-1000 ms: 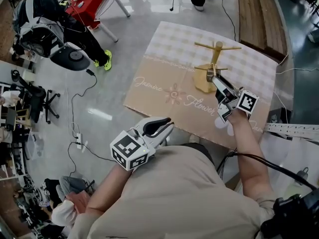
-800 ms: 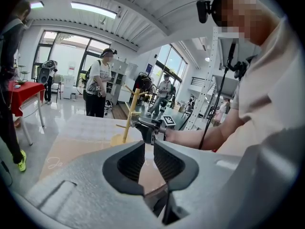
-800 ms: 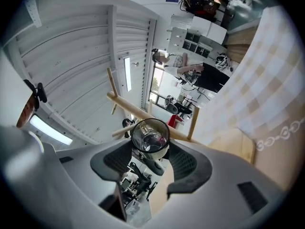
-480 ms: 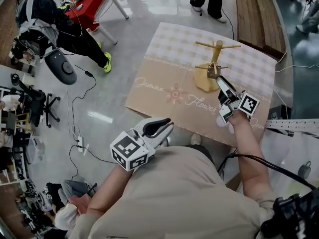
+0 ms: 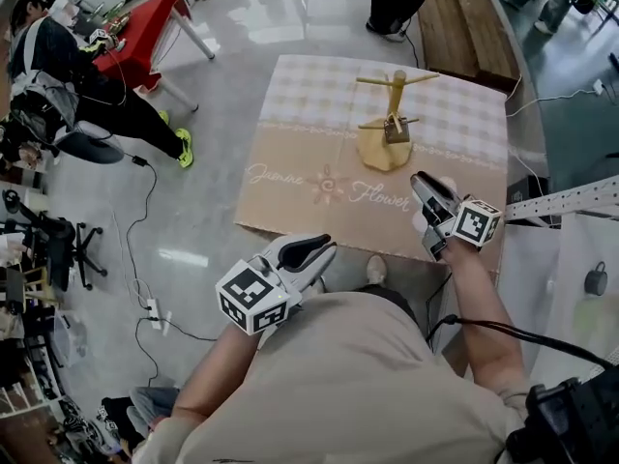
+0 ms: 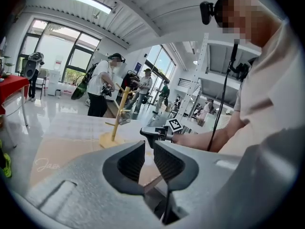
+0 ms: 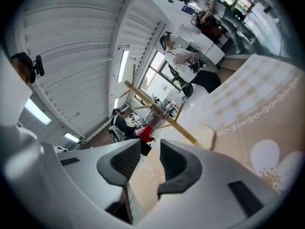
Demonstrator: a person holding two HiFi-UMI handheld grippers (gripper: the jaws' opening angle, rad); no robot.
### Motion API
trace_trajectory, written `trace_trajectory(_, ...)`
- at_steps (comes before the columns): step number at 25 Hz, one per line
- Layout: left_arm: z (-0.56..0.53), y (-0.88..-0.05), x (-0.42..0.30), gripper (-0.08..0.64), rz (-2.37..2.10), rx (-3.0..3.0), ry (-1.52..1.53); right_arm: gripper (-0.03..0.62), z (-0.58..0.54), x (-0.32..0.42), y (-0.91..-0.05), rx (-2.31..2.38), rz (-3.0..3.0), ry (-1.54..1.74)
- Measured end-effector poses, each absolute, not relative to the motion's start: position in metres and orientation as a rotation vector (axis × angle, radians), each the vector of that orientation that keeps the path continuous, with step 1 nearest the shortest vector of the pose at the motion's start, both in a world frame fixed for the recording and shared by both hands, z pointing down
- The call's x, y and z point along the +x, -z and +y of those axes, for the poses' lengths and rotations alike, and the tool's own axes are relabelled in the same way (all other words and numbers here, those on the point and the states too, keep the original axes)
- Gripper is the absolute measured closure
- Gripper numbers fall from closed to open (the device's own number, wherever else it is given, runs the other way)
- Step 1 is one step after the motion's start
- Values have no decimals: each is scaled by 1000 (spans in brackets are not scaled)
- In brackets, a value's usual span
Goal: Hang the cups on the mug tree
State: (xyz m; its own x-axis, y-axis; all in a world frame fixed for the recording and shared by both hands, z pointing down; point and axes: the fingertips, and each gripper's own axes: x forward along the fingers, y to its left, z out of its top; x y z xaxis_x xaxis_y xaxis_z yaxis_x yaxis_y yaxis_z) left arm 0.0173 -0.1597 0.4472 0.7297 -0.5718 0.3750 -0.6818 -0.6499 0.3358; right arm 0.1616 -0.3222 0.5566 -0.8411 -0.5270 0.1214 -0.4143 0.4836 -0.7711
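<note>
Cup (image 5: 394,127) is hung on the mug tree (image 5: 373,151), apart from the right gripper (image 5: 422,182). Jaws are being closed, empty.

My left gripper (image 5: 317,250) hangs close to my torso, jaws a narrow gap apart, empty. My right arm (image 5: 481,309) stretches forward; my right gripper (image 5: 423,183) is closing its jaws on nothing.

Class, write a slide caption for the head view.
One cup hangs on the mug tree; right gripper, empty, closing over the table.
</note>
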Motion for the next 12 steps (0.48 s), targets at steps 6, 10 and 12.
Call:
trace_trajectory(6,-149,-438,3,509,-928,2536,-287,568,-253,146,-540,-962,2869,1122)
trace_trajectory(10,-140,-431,-13,512,-881,2560,-280,575,-213,126,-522,-1025,3069,929)
trace_trajectory(12,-134,-430,-22,518,-858,2567,-291,577,-196,111,-513,-1034,3105,879)
